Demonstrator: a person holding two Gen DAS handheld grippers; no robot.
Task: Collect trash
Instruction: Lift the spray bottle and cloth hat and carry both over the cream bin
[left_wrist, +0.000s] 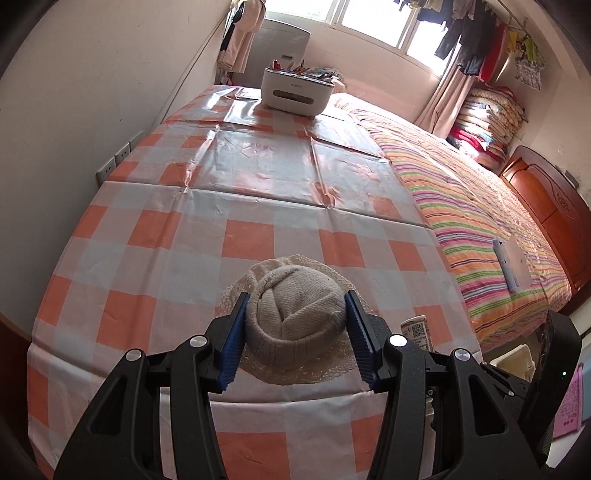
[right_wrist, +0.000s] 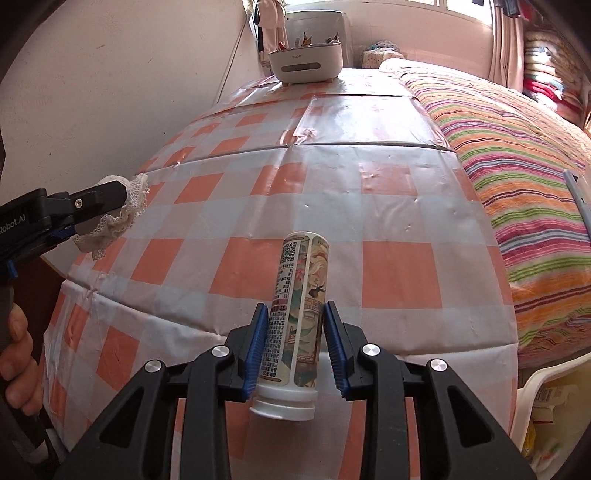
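Left gripper (left_wrist: 297, 334) clamping cream knit hat (left_wrist: 295, 321) above checked table (left_wrist: 258, 206), right gripper (right_wrist: 295, 345) clamping printed bottle (right_wrist: 295, 317) beside it

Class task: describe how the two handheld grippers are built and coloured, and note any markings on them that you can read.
Both the left gripper and right gripper have matte black angular link arms joined by round silver pivot bolts. Each finger carries a blue ribbed pad. Seen from the right wrist view, the left gripper's black body bears white lettering ending "Robot.AI", a small screw and blue trim. No cables or sleeve are visible.
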